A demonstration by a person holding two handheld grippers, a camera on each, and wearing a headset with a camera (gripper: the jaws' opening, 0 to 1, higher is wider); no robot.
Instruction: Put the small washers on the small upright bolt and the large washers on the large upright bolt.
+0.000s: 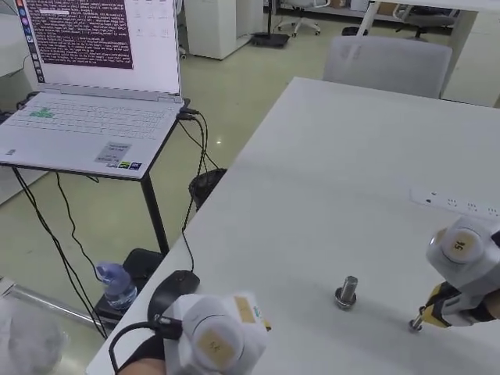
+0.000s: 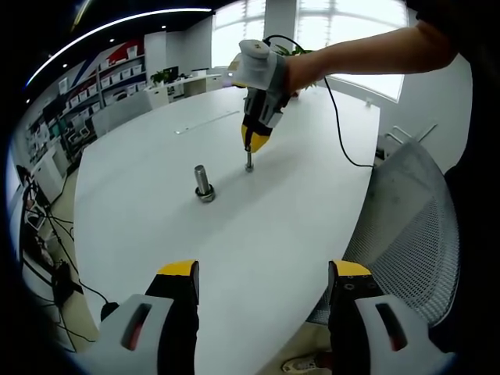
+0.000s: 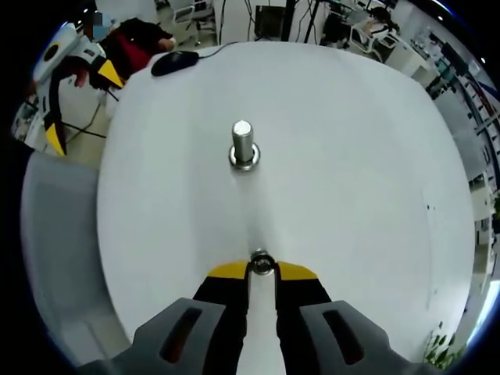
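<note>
1. At 10 o'clock in your head view an open laptop (image 1: pixel 90 117) sits on a black stand (image 1: pixel 153 205), beside the white table (image 1: pixel 351 172). A water bottle (image 1: pixel 117 285) stands below it at 8 o'clock.
2. A black mouse (image 1: pixel 172 291) lies on the table's near left edge, at about 7 o'clock, close to your left gripper.
3. Your left gripper (image 2: pixel 264 273) is at 6 to 7 o'clock in the head view. Its own view shows the claw spread wide, the yellow tips well apart and nothing held between them.
4. The large bolt (image 1: pixel 347 291) stands upright on the table at 5 o'clock in the head view, apart from both grippers. In the right gripper view it stands at 12 o'clock, straight ahead of the jaws. A wider metal ring sits at its foot; you cannot tell whether that is the bolt's head or a washer.
5. The small bolt (image 2: pixel 249 164) stands upright near the large bolt, at 4 o'clock in the head view.
6. Your right gripper (image 3: pixel 261 270) points down onto the small bolt. The claw is drawn in to a narrow gap and pinches the bolt's top. A round metal rim shows between the tips; you cannot tell whether it is a washer or the bolt's own end.
7. A white power strip (image 1: pixel 457 205) lies at 3 o'clock, well apart from both bolts.
</note>
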